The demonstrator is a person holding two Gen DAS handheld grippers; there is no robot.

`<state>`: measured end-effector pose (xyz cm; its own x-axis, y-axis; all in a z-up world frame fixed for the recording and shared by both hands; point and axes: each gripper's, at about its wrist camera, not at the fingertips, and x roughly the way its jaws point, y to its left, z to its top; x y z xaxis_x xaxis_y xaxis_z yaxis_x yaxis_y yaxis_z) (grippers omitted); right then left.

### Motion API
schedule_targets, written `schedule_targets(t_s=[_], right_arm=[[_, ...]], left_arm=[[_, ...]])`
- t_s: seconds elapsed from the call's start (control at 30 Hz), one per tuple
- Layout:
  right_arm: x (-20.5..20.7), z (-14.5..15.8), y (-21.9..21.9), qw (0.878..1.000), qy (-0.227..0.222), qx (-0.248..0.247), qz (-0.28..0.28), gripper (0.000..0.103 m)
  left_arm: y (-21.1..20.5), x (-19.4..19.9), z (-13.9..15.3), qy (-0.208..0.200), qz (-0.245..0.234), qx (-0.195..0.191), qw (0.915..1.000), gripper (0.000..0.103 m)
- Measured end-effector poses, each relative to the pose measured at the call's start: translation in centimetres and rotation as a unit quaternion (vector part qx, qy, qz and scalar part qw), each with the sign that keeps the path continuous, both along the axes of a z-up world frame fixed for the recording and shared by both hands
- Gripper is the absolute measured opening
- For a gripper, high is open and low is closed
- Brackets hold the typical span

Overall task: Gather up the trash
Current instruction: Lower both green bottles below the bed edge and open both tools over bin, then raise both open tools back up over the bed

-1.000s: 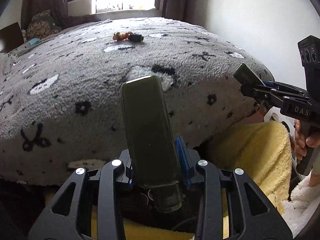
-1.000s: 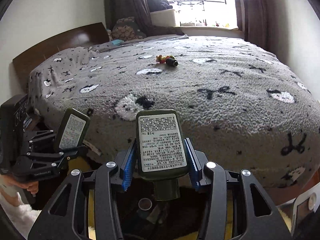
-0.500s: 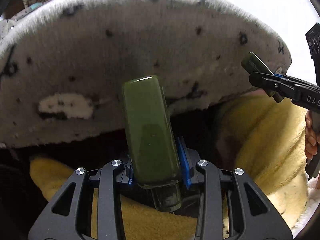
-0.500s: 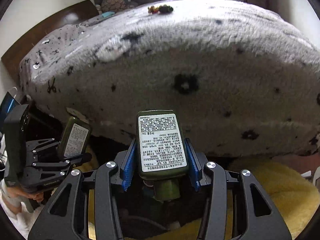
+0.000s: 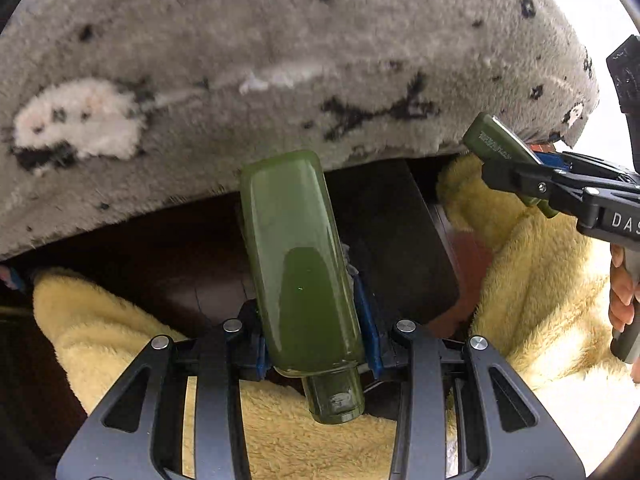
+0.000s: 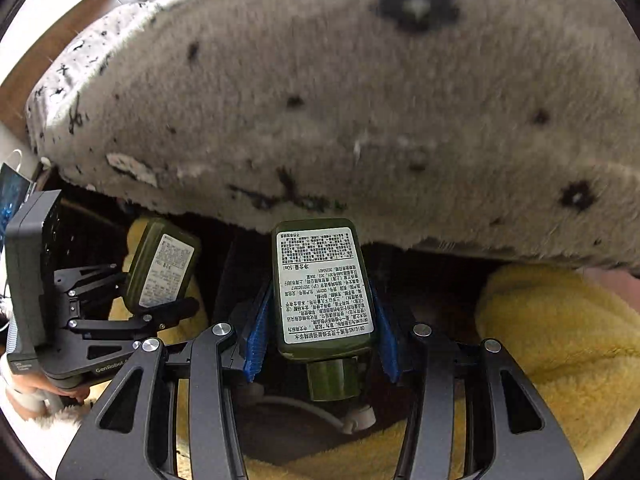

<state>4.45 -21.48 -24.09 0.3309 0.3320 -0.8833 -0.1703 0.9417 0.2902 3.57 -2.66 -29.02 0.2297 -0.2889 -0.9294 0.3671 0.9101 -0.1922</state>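
Left gripper [image 5: 316,344] clamps a plain green bottle [image 5: 298,264] at frame centre; right gripper [image 6: 320,344] likewise grips a labelled green bottle [image 6: 322,286], both seated between blue pads. Each bottle's long axis runs up the frame, cap toward the camera, base toward the grey blanket [image 5: 280,60]. Judged progress: both items collected, neither deposited; no bin is identifiable, only yellow fleece [image 6: 560,340] around a dark gap.
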Motion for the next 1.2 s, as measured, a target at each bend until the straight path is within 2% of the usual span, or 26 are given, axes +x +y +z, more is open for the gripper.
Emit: schedule_targets(t_s=[0.3,0.57,0.63,0.7,0.83,0.9,1.0,1.2], right_arm=[[0.4,-0.7,1.2,1.000,0.009,0.003,0.019,0.047],[0.7,-1.3,2.5,1.000,0.010,0.008,0.016,0.048],[0.8,-1.0,2.2,1.000,0.007,0.011,0.011,0.049],[0.5,-0.5,0.8,1.000,0.003,0.010,0.001,0.063],[0.4,0.5,-0.6,1.000,-0.012,0.008,-0.023,0.074],[0.3,1.1,-1.2,0.999,-0.023,0.000,-0.035,0.082],[0.0,2.3,-2.0,0.998,-0.039,-0.006,-0.050,0.092],[0.4,5.1,-3.0,0.995,-0.079,-0.021,-0.064,0.098]], left_arm=[[-0.4,0.5,-1.1,0.010,-0.001,0.002,1.0000,0.034],[0.7,0.4,-0.3,0.013,0.014,-0.002,0.9998,0.035],[1.1,0.5,0.0,0.011,0.021,-0.003,0.9997,0.043],[1.7,0.7,0.4,0.005,0.028,-0.001,0.9996,0.056],[2.4,0.8,1.7,-0.012,0.036,0.013,0.9992,0.075],[2.6,0.8,2.6,-0.027,0.038,0.022,0.9987,0.086],[2.9,0.7,4.3,-0.046,0.041,0.027,0.9977,0.094],[3.7,0.8,8.3,-0.088,0.047,0.020,0.9948,0.095]])
